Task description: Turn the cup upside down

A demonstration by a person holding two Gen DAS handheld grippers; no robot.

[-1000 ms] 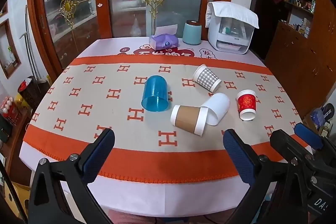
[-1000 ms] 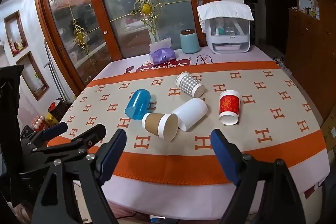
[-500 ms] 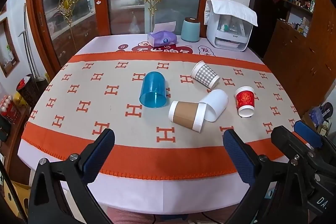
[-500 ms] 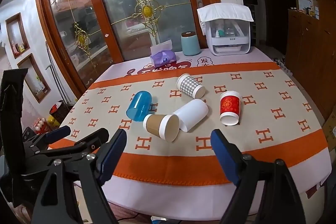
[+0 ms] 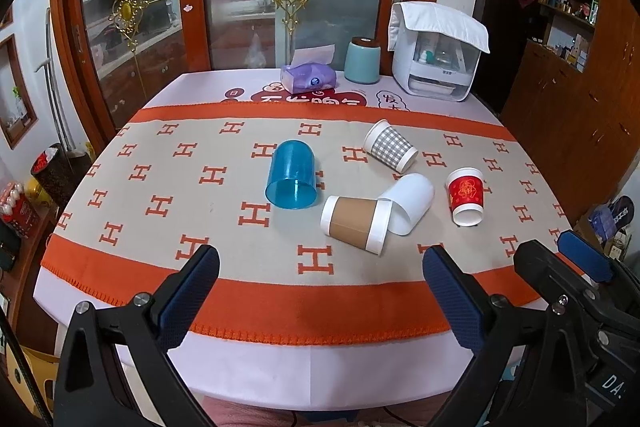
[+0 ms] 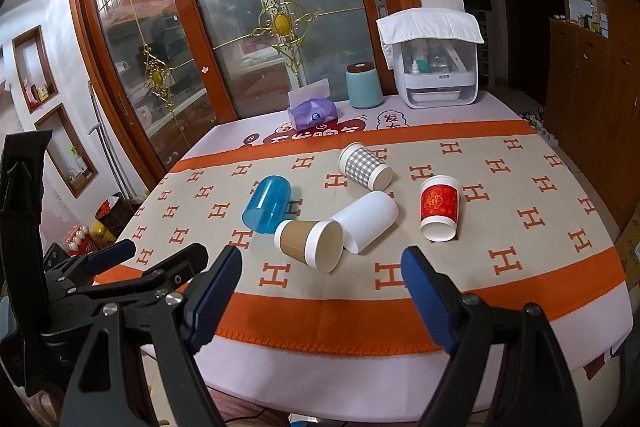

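Hovering apart before the table (image 5: pixel 280 367): both tools, jaws spread wide.

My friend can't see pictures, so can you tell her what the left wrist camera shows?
Five cups lie tipped over on an orange-and-beige tablecloth: a blue plastic cup, a brown paper cup, a white cup, a checked cup and a red cup. The open left hand-held gripper hovers at the near edge, holding nothing.

Both looking forward from off the near edge of the bench (image 5: pixel 320 367), left one squarely, right one angled leftward; same cups (image 6: pixel 308 241) shared
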